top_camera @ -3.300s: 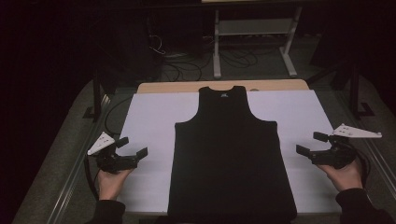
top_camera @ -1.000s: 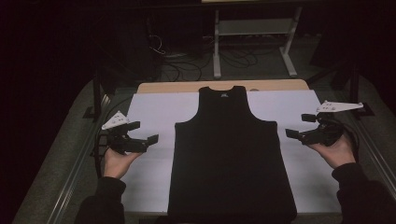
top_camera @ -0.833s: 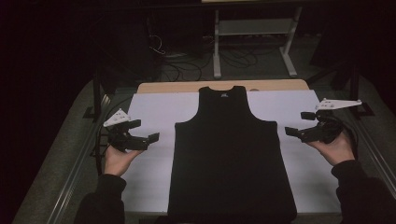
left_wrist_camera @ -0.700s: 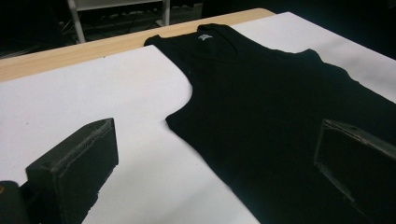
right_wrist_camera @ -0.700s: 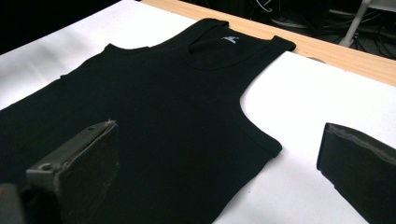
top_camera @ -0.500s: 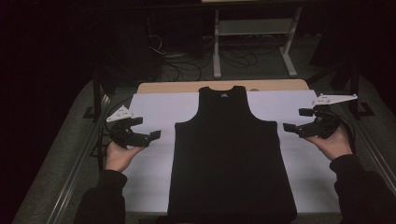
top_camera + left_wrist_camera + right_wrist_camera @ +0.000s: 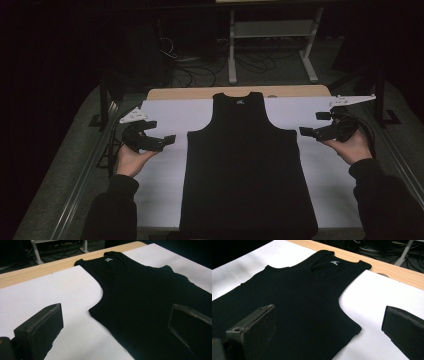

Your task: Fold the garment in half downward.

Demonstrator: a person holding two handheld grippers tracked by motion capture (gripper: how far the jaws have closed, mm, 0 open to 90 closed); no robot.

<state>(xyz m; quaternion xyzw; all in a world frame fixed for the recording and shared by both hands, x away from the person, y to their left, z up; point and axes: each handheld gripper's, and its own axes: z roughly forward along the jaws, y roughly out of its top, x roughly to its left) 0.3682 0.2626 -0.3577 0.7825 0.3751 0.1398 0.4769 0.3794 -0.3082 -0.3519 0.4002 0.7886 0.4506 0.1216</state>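
A black tank top [image 7: 246, 155] lies flat on the white sheet [image 7: 160, 165], neck toward the far edge. In the left gripper view the tank top [image 7: 150, 297] fills the right side, its armhole curve between my jaws. My left gripper [image 7: 170, 140] hovers just left of the top's side, open and holding nothing. My right gripper [image 7: 304, 132] hovers at the top's right armhole edge, also open and holding nothing. The right gripper view shows the tank top [image 7: 294, 302] with a small grey label at the neck.
The white sheet covers a wooden table whose far edge [image 7: 190, 93] shows bare. A metal rail [image 7: 85, 180] runs along the left side. A white stand [image 7: 272, 35] and cables lie on the dark floor beyond the table.
Both grippers have moved forward and inward toward the tank top's armholes. The top itself has not shifted.
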